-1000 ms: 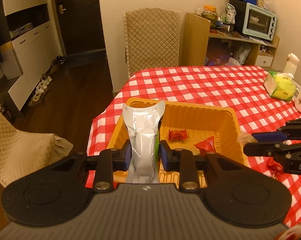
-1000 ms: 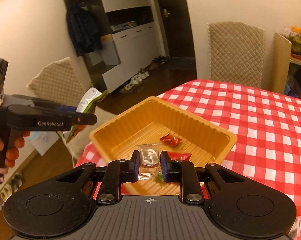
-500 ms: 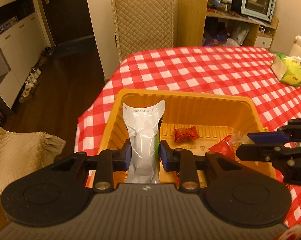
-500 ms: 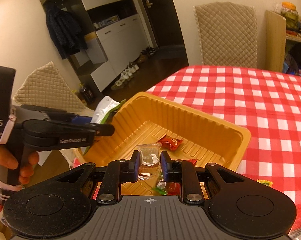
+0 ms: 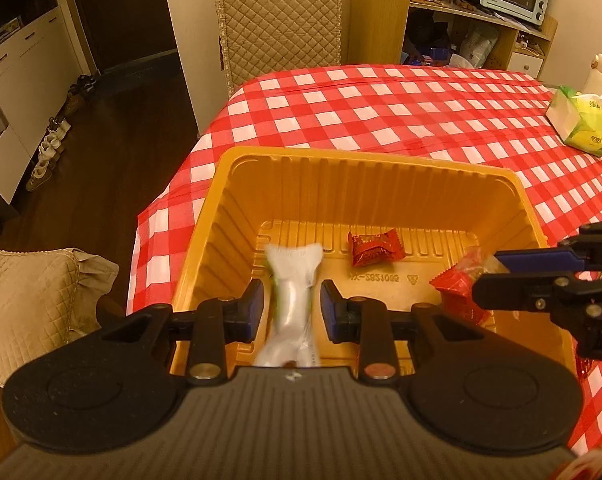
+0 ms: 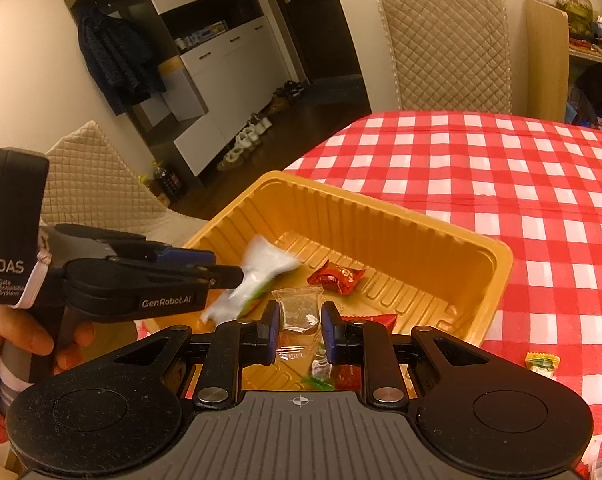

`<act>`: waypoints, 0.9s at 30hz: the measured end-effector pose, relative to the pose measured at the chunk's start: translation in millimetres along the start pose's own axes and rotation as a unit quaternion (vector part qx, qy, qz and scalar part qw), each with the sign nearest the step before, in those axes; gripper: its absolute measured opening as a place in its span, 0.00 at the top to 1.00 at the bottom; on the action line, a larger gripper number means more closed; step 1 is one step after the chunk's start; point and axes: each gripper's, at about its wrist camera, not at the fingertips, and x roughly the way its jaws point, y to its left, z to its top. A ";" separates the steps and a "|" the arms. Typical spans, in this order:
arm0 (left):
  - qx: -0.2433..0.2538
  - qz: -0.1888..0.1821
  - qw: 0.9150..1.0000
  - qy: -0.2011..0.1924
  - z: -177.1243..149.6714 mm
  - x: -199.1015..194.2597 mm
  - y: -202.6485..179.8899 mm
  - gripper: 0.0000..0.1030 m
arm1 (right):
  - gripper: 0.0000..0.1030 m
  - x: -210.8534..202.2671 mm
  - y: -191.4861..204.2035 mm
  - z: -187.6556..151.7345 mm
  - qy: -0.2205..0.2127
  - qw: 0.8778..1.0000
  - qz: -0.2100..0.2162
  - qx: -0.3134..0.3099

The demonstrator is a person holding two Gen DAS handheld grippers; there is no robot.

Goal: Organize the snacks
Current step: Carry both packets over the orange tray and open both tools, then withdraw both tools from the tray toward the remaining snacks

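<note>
An orange plastic tray point(image 5: 365, 172) point(image 6: 497, 264) sits at the table's near corner. My left gripper point(image 5: 292, 304) point(image 6: 237, 276) is open above the tray. A silver and green snack packet point(image 5: 291, 300) point(image 6: 257, 276), blurred, is dropping from between its fingers, clear of both. My right gripper point(image 6: 299, 320) point(image 5: 485, 276) is shut on a small clear packet point(image 6: 299, 308) over the tray's right part. A red candy point(image 5: 375, 249) point(image 6: 337, 278) and another red packet point(image 5: 459, 292) point(image 6: 377, 320) lie in the tray.
A red and white checked cloth point(image 5: 401, 112) covers the table. A green tissue pack point(image 5: 583, 126) stands far right. A small yellow-green snack point(image 6: 542, 362) lies on the cloth right of the tray. Quilted chairs point(image 5: 277, 16) stand behind and beside the table point(image 5: 33, 288).
My left gripper has opened and let go of the silver packet, which is falling into the tray. Both grippers have moved closer over the tray.
</note>
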 end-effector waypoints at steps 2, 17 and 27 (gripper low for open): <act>-0.004 -0.003 1.000 0.001 -1.6 -1.8 1.3 0.73 | 0.78 2.5 0.5 1.5 0.000 1.000 0.000 -0.001; -0.021 -0.008 1.000 -0.012 -11.5 -23.4 9.0 0.51 | 0.76 11.7 8.2 22.1 -0.029 0.999 0.017 0.016; -0.019 -0.010 0.999 -0.024 -20.6 -42.5 6.1 0.32 | 0.38 -4.3 5.0 23.6 -0.046 0.998 -0.005 0.030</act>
